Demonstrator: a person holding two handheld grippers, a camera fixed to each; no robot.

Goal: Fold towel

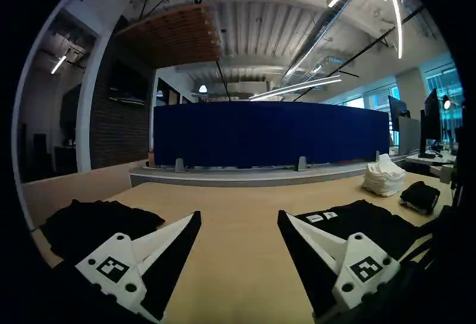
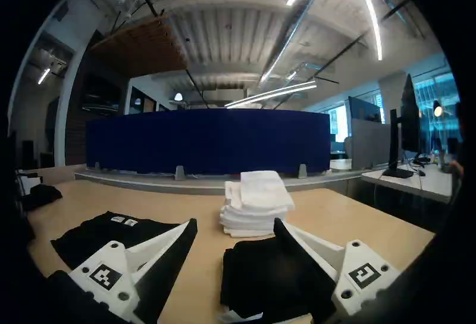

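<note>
A folded cloth [image 2: 250,276] lies before the towel stack [image 2: 257,203], a spread cloth [image 2: 113,233] left, a partition [image 2: 208,142] behind.

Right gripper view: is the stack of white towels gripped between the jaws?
No, the white towel stack rests on the table beyond the right gripper, its jaws open.

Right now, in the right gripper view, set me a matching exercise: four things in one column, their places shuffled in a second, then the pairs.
Things:
1. white towel stack
2. blue divider
3. monitor
4. black cloth with white labels

Places:
a. on the side desk, far right
b. flat on the table, left of the stack
c. upright along the table's far edge
d. mid-table, straight ahead

Pairs: 1-d, 2-c, 3-a, 4-b
</note>
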